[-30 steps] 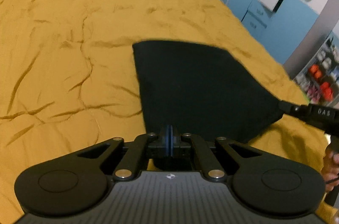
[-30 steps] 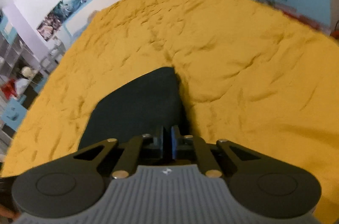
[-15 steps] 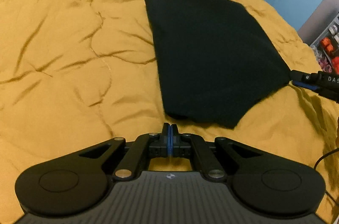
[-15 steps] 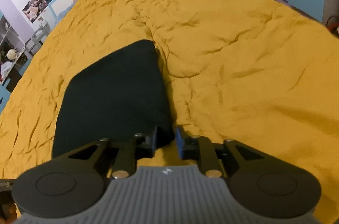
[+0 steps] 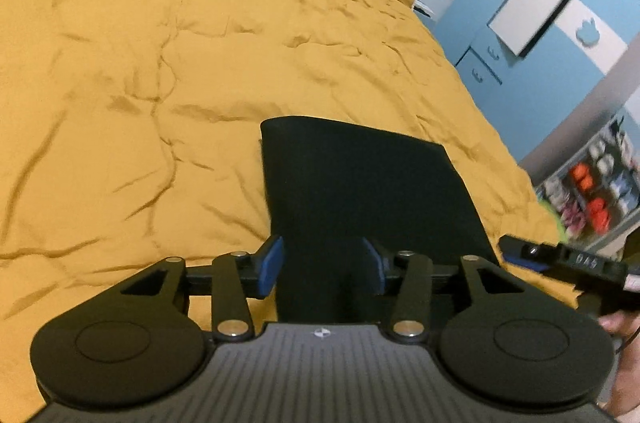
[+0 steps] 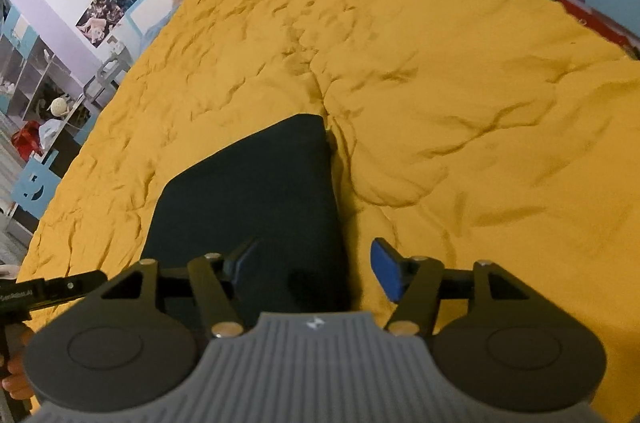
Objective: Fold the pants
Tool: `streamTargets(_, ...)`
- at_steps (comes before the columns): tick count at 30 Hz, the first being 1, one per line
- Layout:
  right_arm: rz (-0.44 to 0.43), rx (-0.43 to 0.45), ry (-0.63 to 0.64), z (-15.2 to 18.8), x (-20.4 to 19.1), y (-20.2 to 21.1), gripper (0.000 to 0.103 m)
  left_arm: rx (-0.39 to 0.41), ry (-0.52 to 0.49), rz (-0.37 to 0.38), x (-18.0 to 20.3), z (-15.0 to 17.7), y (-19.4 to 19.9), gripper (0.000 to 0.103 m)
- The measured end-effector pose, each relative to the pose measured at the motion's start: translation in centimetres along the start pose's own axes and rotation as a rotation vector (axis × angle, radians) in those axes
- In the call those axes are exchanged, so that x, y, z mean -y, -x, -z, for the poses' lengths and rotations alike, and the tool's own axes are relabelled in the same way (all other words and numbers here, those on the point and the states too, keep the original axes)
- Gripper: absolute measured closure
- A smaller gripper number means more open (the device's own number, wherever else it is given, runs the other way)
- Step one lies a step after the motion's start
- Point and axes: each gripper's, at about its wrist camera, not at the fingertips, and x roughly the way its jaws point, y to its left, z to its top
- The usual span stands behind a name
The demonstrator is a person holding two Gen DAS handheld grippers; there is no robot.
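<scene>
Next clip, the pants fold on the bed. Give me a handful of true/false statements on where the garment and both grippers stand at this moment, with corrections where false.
1. The black pants lie folded on a mustard-yellow bedspread. True.
2. The left gripper is clamped shut on the fabric. False: its jaws have just been opening and stand apart, the near edge of the pants between them but not pinched.
3. The right gripper has its jaws apart. True: they have just been opening, over the pants' near right corner.
4. The pants hang in the air between the grippers. False: they rest flat on the bedspread.
5. The right gripper appears in the left wrist view. True: at the right edge.
</scene>
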Motion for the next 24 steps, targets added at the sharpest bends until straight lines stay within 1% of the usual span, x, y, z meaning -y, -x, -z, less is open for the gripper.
streamTargets(3,0.009,-0.005,0.006,-0.5,-0.1,-1.7,0.043,-0.025,0.083,0.036,-1.5,-0.2,-2.0,0.047)
streamTargets(5,-0.001,-0.015,-0.003,-0.7,0.0,-2.8,0.043,-0.039,0.137,0.058,-2.6,-0.1,-3.3,0.046)
streamTargets(8,-0.012,-0.024,-0.009,-0.9,0.2,-4.2,0.044,-0.054,0.184,0.096,-3.7,0.0,-4.7,0.046)
streamTargets(12,-0.035,-0.028,-0.027,-1.0,0.6,-5.8,0.044,-0.063,0.226,0.129,-4.4,-0.2,-6.0,0.046)
streamTargets(14,-0.046,-0.026,-0.025,-1.0,0.5,-6.5,0.046,-0.065,0.245,0.145,-4.6,-0.2,-6.7,0.046)
streamTargets(15,-0.054,-0.028,-0.027,-1.1,0.5,-6.8,0.049,-0.065,0.258,0.154,-4.8,-0.2,-7.0,0.047)
streamTargets(16,-0.067,-0.031,-0.034,-1.1,0.6,-7.2,0.054,-0.063,0.269,0.164,-4.9,-0.2,-7.4,0.049)
streamTargets(21,-0.070,-0.031,-0.050,-1.1,0.6,-8.5,0.055,-0.049,0.295,0.171,-5.3,0.1,-8.2,0.054)
streamTargets(24,-0.090,-0.037,-0.079,-1.1,1.2,-8.9,0.056,-0.046,0.307,0.174,-5.3,0.2,-8.3,0.059)
